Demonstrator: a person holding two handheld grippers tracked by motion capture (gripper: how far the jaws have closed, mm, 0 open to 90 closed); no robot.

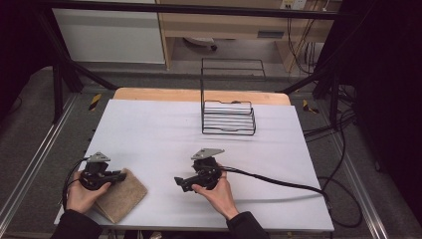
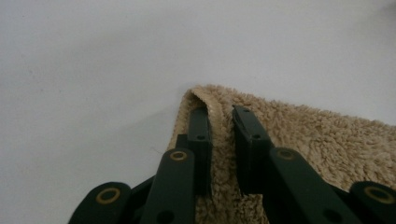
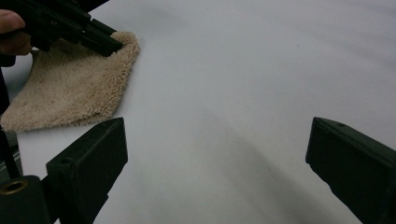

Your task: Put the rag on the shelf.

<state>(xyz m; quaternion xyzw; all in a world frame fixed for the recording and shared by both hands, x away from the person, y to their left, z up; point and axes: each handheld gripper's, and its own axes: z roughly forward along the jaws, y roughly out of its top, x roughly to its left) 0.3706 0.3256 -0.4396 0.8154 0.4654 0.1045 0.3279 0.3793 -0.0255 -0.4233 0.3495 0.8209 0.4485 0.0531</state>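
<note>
Near: our left gripper (image 2: 219,122) pinches the hem of the beige folded terry towel (image 1: 121,195) at the table's front-left | Mid: our right gripper (image 3: 217,154), jaws spread, empty, towel to its left | Far: black wire rack (image 1: 228,117)

A folded towel (image 1: 121,195) lies on the table (image 1: 149,134) at the lower left of the high view, with the left gripper (image 1: 119,176) on its upper-left corner. The right gripper (image 1: 177,182) hovers at lower centre, right of the towel. A wire rack (image 1: 228,117) stands above centre, near the table's far edge.
</note>
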